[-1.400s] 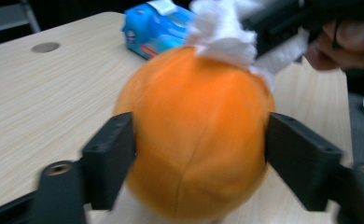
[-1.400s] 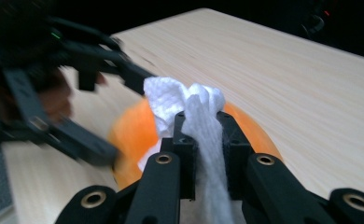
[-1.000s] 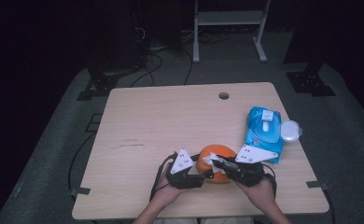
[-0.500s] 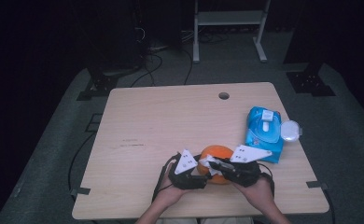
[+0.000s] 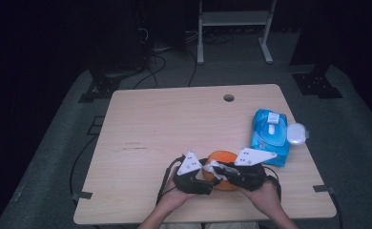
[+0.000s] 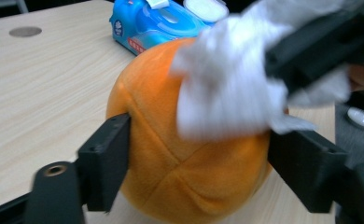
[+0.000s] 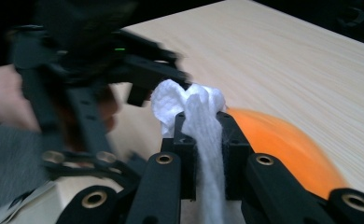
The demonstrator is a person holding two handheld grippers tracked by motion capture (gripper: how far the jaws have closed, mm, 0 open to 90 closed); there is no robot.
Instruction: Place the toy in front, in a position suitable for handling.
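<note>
Left gripper (image 6: 194,158): your jaws have just been opening — orange plush ball (image 6: 171,154) between them.
Right gripper (image 7: 203,135): you pinch a white wipe (image 7: 194,105) against the ball.
Wipes pack (image 5: 270,136): far right.

I've just been opening my left gripper (image 6: 194,186); its jaws now stand either side of the orange ball (image 6: 189,154), barely touching it, the left one closest.

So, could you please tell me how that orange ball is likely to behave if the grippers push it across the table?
The orange ball looks like stitched plush, so it would probably dent rather than resist. Being round, it may roll once the left gripper, whose fingers have just been opening, lets go. Its fuzzy surface likely drags on the table instead of sliding.
</note>
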